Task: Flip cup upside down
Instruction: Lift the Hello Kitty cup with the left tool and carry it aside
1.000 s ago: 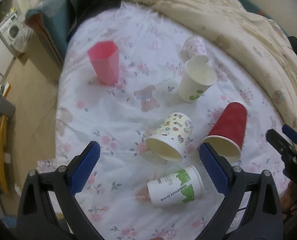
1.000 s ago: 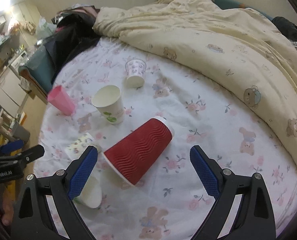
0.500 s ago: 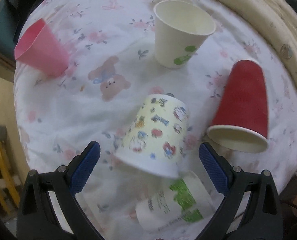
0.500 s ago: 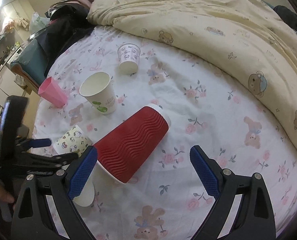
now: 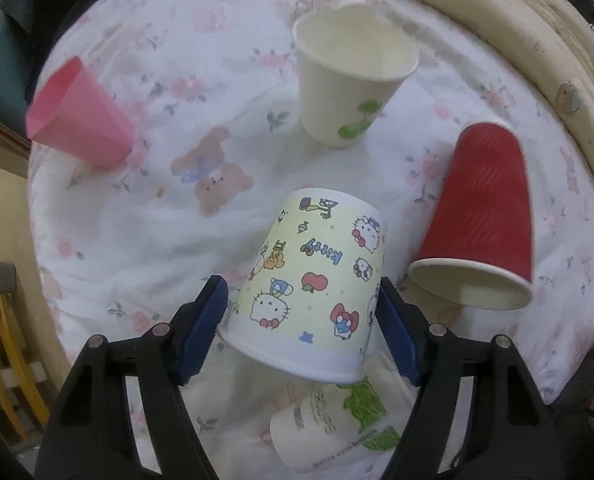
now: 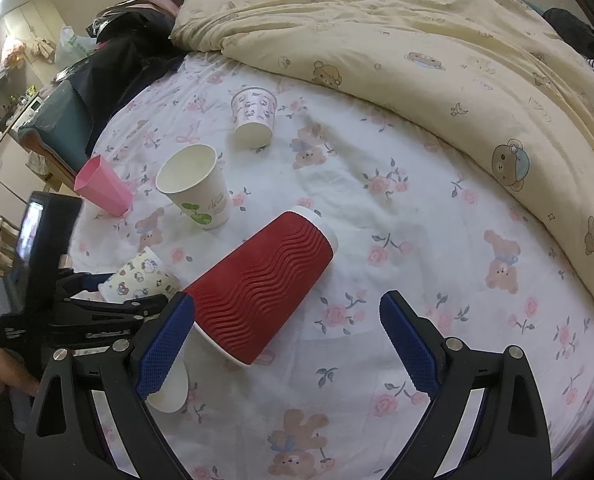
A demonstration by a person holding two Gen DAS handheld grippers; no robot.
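Note:
My left gripper (image 5: 301, 320) is shut on the Hello Kitty paper cup (image 5: 313, 280), which lies on its side with its mouth toward the camera; the blue pads (image 5: 205, 320) press both flanks. The same cup shows in the right wrist view (image 6: 141, 276), held by the left gripper (image 6: 109, 292). A red ribbed cup (image 6: 261, 292) lies on its side between my right gripper's fingers; the right gripper (image 6: 289, 340) is open and not touching it. The red cup also shows in the left wrist view (image 5: 481, 216).
A white cup with a green leaf print (image 5: 349, 76) stands upright, a pink plastic cup (image 5: 77, 116) stands to the left, a small patterned cup (image 6: 255, 116) lies behind. Another white-green cup (image 5: 337, 428) lies under the left gripper. A cream duvet (image 6: 437, 52) borders the bedsheet (image 6: 417, 200).
The left gripper moved forward around the Hello Kitty cup and closed on it. The right gripper stayed open and nearly still over the red cup.

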